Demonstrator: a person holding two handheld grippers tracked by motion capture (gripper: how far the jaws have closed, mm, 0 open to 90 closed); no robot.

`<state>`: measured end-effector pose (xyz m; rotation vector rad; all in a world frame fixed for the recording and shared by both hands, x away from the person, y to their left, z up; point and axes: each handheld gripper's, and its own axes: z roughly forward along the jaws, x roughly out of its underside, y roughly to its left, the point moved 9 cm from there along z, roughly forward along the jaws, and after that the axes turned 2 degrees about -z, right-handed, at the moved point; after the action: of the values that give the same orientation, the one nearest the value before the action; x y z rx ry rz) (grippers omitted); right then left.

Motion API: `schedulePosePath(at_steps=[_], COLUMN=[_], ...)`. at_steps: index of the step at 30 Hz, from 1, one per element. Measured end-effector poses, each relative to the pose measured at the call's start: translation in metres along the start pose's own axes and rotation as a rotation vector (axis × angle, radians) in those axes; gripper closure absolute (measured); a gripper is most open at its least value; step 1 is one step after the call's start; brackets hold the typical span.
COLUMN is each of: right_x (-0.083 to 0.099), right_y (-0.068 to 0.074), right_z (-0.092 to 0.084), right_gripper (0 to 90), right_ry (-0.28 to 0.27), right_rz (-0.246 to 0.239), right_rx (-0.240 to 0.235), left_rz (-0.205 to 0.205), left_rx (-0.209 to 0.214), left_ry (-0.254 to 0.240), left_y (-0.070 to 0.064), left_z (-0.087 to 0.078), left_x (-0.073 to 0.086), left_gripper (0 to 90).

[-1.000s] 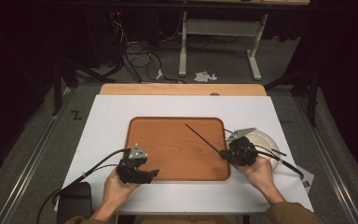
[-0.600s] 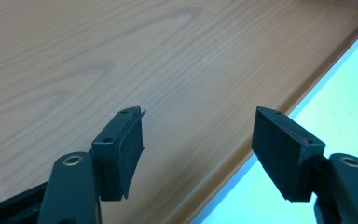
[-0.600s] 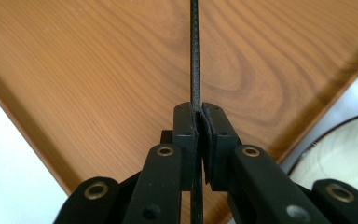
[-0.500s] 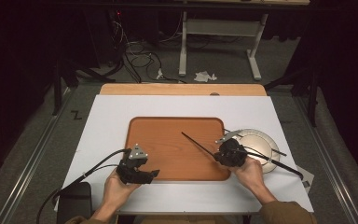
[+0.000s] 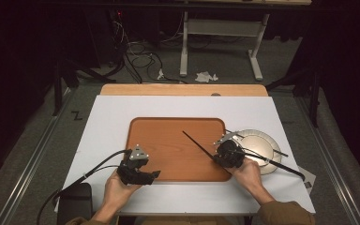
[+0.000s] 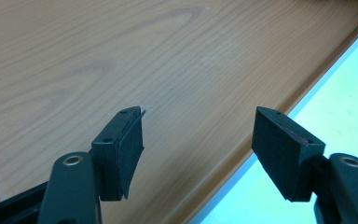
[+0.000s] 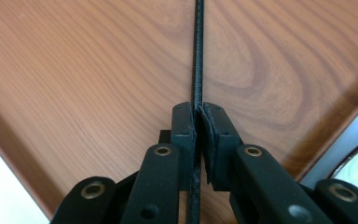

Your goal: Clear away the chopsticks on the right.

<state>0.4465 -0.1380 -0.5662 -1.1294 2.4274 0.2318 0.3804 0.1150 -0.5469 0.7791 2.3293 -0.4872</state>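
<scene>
A thin black stick [image 5: 194,140] slants over the wooden tray [image 5: 164,136], its far end pointing up-left. My right gripper [image 5: 216,157] is closed on the stick's near part at the tray's right edge. In the right gripper view the pads [image 7: 185,122] sit against the stick [image 7: 198,46], which runs straight ahead over the tray [image 7: 74,70]; the jaws have just been opening a little, with the stick still between them. My left gripper [image 5: 153,175] rests at the tray's front edge, open, nothing between its pads [image 6: 129,149], above the tray [image 6: 121,56].
A round pale plate [image 5: 260,143] lies on the white tabletop [image 5: 112,117] just right of the tray, with a dark cable or stick crossing it. A dark box [image 5: 75,199] sits at the front left corner. Table legs and cables stand on the floor behind.
My right gripper has moved left and down toward the tray, carrying the stick with it. The left gripper has stayed where it was.
</scene>
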Motion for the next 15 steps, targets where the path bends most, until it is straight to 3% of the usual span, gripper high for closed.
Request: schedulePosePath(at_steps=[10,15], right_x=[0.0026,0.0037], right_y=[-0.0069,-0.0096], right_z=[-0.0021,-0.0028], right_gripper=[81.4,81.8], right_ry=[0.015,0.023], right_rz=[0.012,0.046], right_rx=[0.065,0.088], left_rz=[0.004,-0.003], left_rx=[0.002,0.002], left_ry=[0.002,-0.005], left_y=[-0.0009,-0.0010], left_z=[-0.0003,-0.0001], left_x=[0.0007,0.0001], left_gripper=[33.6,33.6])
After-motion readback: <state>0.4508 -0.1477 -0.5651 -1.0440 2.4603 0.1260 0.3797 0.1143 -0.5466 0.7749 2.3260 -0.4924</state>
